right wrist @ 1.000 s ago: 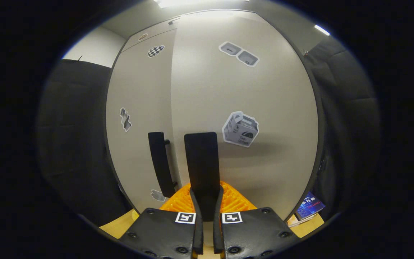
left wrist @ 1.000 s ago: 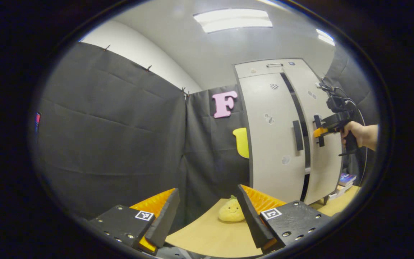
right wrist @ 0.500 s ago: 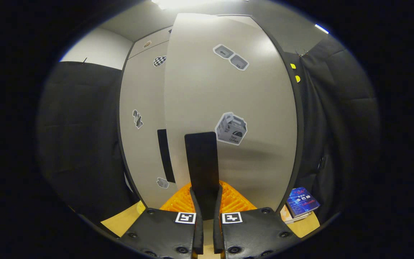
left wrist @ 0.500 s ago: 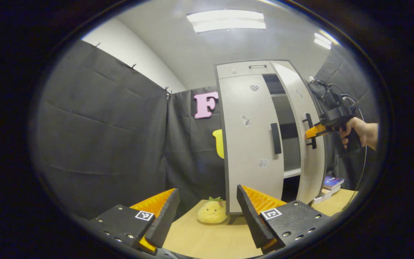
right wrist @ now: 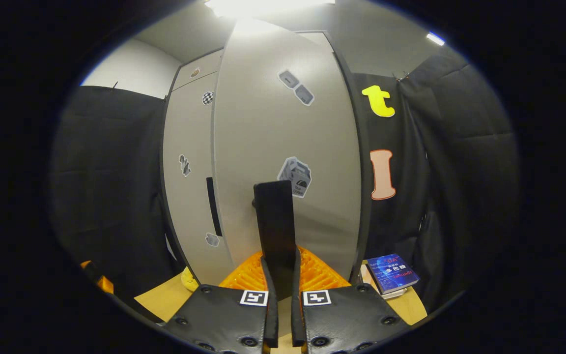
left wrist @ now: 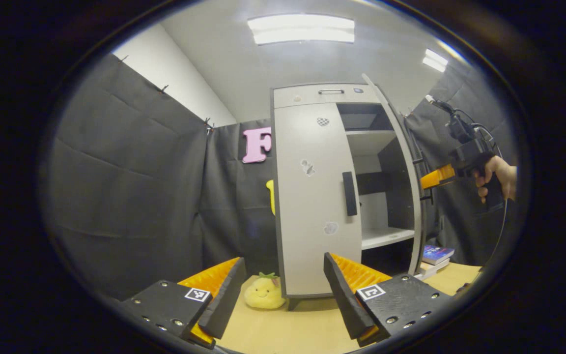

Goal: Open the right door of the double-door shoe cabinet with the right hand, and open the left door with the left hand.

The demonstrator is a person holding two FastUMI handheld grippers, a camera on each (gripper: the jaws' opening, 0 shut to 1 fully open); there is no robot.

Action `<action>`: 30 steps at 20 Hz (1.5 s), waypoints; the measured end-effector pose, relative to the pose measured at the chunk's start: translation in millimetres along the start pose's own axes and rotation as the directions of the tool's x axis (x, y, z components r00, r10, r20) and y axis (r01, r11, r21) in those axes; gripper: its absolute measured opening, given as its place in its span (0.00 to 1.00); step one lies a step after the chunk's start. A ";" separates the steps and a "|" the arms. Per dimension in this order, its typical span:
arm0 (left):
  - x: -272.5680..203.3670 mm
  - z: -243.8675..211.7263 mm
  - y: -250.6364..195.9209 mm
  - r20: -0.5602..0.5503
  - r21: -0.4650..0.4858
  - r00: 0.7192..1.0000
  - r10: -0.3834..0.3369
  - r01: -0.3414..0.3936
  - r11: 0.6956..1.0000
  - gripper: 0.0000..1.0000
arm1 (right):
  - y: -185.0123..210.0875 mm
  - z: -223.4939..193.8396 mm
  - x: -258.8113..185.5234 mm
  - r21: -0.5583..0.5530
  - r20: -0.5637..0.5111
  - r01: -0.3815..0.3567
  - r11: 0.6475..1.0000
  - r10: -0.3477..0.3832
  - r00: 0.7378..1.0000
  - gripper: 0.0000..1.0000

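The pale grey shoe cabinet (left wrist: 320, 93) stands ahead in the left gripper view. Its left door (left wrist: 307, 216) is closed, with a black handle (left wrist: 349, 193). Its right door (left wrist: 407, 162) is swung wide, seen almost edge-on, and the shelves (left wrist: 386, 237) inside show. A hand (left wrist: 498, 178) holds my right gripper (left wrist: 428, 181) at that door's handle. In the right gripper view the right door (right wrist: 288, 132) faces me and my right gripper (right wrist: 279, 268) is shut on its black handle (right wrist: 274, 221). My left gripper (left wrist: 283, 259) is open, well short of the cabinet, with nothing between its fingers.
A yellow plush toy (left wrist: 263, 294) sits on the wooden tabletop (left wrist: 288, 329) at the cabinet's left foot. A stack of books (right wrist: 392, 273) lies to the right of the cabinet, close behind the open door. Black cloth walls close in both sides.
The right door has swung from nearly closed to wide open, pulled by my right gripper on its handle. The cabinet has drifted left in the left gripper view; that gripper stays open.
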State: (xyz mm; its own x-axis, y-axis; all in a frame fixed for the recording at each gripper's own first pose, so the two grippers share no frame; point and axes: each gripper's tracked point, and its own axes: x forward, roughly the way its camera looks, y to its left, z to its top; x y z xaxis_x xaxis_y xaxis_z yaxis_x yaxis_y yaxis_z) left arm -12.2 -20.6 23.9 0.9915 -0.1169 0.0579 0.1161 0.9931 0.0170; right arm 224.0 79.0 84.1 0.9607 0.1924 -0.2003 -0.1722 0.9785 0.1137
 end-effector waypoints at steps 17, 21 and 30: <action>4.4 -3.2 -56.2 -0.027 0.008 0.994 -0.104 0.105 0.994 0.93 | -41.2 2.8 -20.2 -0.081 0.008 0.058 0.995 -0.058 0.998 0.11; 9.0 -6.6 -60.7 -0.036 0.022 0.993 -0.112 0.113 0.993 0.91 | -60.5 5.2 -22.4 -0.117 0.021 0.120 0.986 -0.118 0.993 0.14; 28.5 -5.2 -98.6 -0.060 0.008 0.982 -0.180 0.181 0.983 0.92 | -77.4 6.6 -29.4 -0.014 0.046 0.180 0.983 -0.180 0.983 0.03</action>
State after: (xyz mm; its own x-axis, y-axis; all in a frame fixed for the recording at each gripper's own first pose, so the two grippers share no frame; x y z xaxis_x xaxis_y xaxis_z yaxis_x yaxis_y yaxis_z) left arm 5.0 -121.8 18.7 0.9560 -0.2934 -0.0057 0.2934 0.9554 0.0348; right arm 210.5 -2.9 87.7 0.9850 0.0098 -0.1725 0.0009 0.9981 0.0619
